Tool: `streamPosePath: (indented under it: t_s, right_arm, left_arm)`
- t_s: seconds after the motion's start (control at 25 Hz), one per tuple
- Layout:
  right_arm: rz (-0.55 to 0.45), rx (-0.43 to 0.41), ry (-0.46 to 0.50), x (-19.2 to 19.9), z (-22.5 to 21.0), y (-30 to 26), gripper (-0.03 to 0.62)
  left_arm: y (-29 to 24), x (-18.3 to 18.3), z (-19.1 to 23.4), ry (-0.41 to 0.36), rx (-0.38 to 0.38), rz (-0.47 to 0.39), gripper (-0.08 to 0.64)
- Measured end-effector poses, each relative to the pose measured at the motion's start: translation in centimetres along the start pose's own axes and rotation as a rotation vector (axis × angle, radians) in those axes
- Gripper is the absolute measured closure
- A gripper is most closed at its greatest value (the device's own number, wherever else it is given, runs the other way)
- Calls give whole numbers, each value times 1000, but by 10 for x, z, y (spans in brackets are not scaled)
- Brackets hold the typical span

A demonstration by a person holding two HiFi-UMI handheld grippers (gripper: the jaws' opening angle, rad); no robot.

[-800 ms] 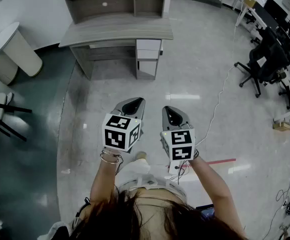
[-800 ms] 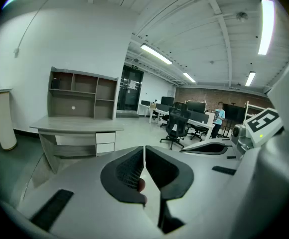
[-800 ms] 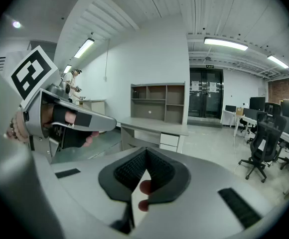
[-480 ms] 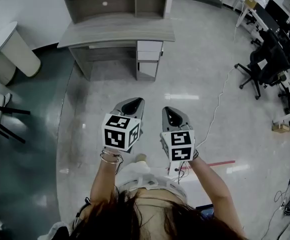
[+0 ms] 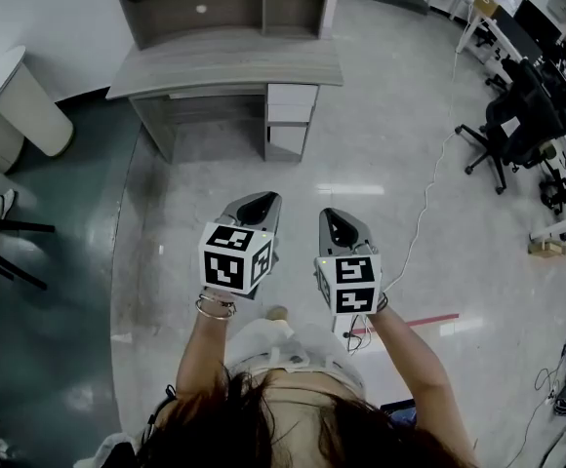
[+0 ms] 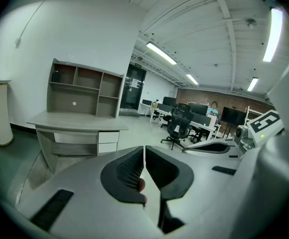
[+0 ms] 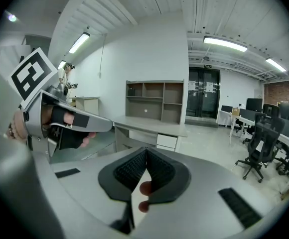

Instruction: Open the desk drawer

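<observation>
Here, at lower centre, the left gripper (image 5: pixel 257 206) and right gripper (image 5: pixel 336 224) sit side by side, jaws fully closed on nothing. Well apart, at upper centre, the bench (image 5: pixel 226 64) has its closed drawers (image 5: pixel 289 113) beneath its right end.

I see a glossy grey floor (image 5: pixel 390 115), black office chairs (image 5: pixel 512 130) far right, white wall (image 5: pixel 59 18) far left, strip lights (image 6: pixel 161 53) overhead.
</observation>
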State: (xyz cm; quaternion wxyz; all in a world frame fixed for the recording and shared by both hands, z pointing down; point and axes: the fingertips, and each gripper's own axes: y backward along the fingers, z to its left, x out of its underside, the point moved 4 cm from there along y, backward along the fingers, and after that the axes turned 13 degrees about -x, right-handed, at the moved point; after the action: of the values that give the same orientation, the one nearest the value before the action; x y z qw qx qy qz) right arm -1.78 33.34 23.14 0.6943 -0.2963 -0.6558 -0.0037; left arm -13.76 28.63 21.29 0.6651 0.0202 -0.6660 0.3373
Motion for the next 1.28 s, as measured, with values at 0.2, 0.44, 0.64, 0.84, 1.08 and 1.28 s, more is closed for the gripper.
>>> streamPosePath:
  t_s: [0.2,0.44,0.64,0.84,1.08,1.28]
  right_arm:
    - [9,24,-9,5,-2,-2,571]
    - [22,35,-36,12,-9,-8,571]
    - [18,34,-53,8,-18,-14,571]
    - [23,35,-65,7,-35,-28,571]
    - [26,39,-80,5,-65,-49,571]
    - [30,36,-94,0,-91,-69,571]
  left_arm:
    - [0,6,5,5,7,19,538]
    - [-7,10,8,10,10,38,538]
    - [-18,7,11,6,6,48,538]
    - [-37,-1,9,-15,12,52,538]
    - [-70,-13,10,-22,4,62,538]
    - [-101,-24,10,-23,1,68,538]
